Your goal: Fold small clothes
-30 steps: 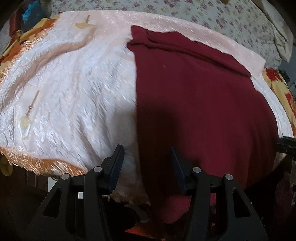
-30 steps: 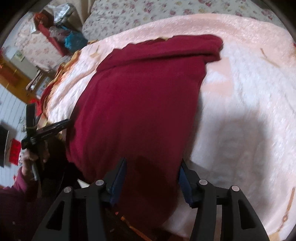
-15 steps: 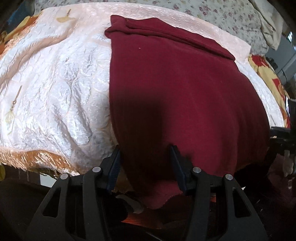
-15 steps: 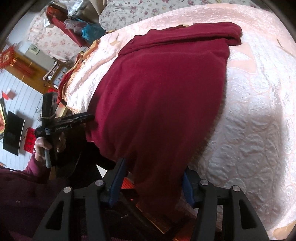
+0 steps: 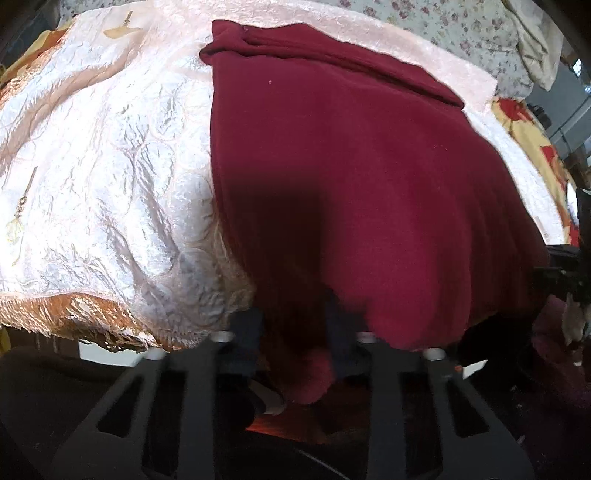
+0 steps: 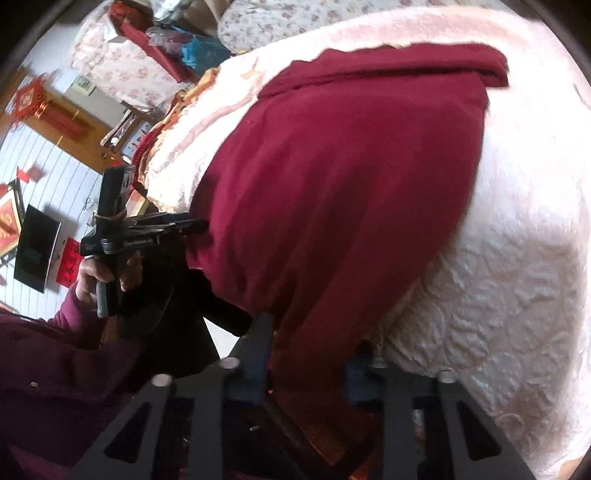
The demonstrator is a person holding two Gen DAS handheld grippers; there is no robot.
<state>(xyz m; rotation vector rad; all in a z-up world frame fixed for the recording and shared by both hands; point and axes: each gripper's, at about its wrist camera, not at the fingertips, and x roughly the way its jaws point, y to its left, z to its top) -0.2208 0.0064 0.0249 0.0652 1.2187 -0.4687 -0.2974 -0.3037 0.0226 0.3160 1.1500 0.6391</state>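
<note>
A dark red garment [image 5: 351, 177] lies spread on the pale pink bedspread [image 5: 103, 166], its lower hem hanging over the near bed edge. My left gripper [image 5: 295, 332] is open, its jaws on either side of the hem's left corner. In the right wrist view the garment [image 6: 351, 177] hangs between the open jaws of my right gripper [image 6: 314, 350] at the hem's right corner. The left gripper also shows in the right wrist view [image 6: 192, 225], at the hem's far side. Whether the pads touch the cloth is unclear.
A floral sheet [image 5: 461, 22] lies at the back of the bed. A yellow and red blanket [image 5: 532, 136] lies at the right. My arm in a maroon sleeve [image 6: 55, 350] is at the lower left. Clutter [image 6: 177, 48] stands beyond the bed.
Both grippers have moved down and in to the bed's near edge. The hanging hem now lies between each pair of jaws. The jaws have narrowed a little.
</note>
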